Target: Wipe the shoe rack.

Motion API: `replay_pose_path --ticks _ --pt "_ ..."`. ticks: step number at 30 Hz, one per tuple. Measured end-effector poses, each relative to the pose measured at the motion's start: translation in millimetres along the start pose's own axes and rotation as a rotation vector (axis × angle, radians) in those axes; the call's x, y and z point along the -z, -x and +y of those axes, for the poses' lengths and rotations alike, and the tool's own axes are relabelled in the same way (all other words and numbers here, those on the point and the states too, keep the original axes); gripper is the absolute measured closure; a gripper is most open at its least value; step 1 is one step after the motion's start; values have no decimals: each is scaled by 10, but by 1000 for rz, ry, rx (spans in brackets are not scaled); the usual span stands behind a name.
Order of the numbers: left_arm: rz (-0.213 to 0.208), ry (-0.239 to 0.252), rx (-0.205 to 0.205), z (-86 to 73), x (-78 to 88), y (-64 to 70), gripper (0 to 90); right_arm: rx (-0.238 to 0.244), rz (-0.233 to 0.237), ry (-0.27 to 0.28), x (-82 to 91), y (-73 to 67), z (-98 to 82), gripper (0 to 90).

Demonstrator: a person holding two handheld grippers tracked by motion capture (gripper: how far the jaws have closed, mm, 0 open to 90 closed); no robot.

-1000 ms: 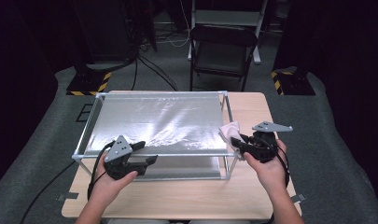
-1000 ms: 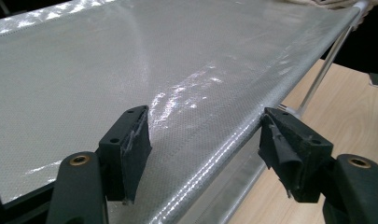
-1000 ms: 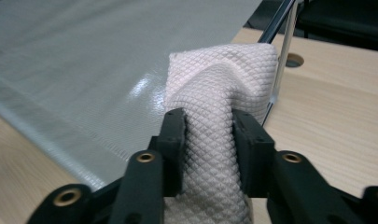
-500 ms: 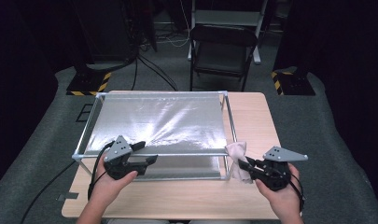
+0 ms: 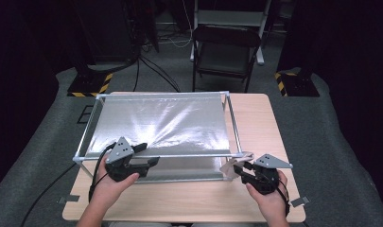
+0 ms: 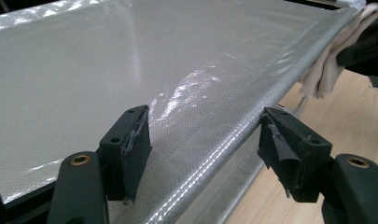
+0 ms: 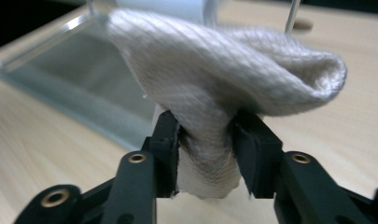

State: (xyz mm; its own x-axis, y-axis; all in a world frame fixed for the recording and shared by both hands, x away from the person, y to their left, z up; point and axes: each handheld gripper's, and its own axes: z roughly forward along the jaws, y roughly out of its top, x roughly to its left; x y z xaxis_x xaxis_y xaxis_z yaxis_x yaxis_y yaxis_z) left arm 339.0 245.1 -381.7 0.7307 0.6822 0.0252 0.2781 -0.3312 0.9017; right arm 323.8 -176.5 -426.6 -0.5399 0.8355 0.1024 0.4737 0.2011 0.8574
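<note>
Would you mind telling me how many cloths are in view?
1. The white cloth is bunched between the right gripper's jaws, beside the near right corner of the metal frame on the table; more could be hidden under the frame's sheet.

The high view looks forward and down from above the person's side of the pale wooden table (image 5: 255,137), distant enough to take in the whole silver sheet stretched in its metal frame (image 5: 161,123) and the dark folding chair (image 5: 224,52) beyond. The left gripper view sits close over that sheet (image 6: 130,60), facing along its near edge. The right gripper view looks from very near at a bunched white cloth (image 7: 224,79). All three views share this cloth (image 5: 234,163) (image 6: 324,70) at the frame's corner.
</note>
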Motion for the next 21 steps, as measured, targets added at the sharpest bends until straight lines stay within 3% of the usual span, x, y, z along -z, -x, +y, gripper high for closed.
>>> replay_pose_path --ticks 2,4,7,13,16,18,21 --pt "4 0 4 2 -3 5 337 -5 -6 58 40 -26 34 573" --pt "7 1 7 2 -4 9 335 4 -18 68 8 -32 32 602" --pt "13 5 10 0 -6 10 334 21 -20 27 -138 -20 -60 714" --pt "15 6 12 2 -12 10 334 0 -31 -90 -408 34 -330 715" --pt "9 -2 12 4 -9 8 334 -28 -19 -107 -424 52 -328 709" --pt "12 -1 9 9 -13 7 335 -18 -22 -84 -370 41 -257 708" --pt "17 -6 6 16 -13 10 334 -5 -27 -4 -206 -3 -88 716"
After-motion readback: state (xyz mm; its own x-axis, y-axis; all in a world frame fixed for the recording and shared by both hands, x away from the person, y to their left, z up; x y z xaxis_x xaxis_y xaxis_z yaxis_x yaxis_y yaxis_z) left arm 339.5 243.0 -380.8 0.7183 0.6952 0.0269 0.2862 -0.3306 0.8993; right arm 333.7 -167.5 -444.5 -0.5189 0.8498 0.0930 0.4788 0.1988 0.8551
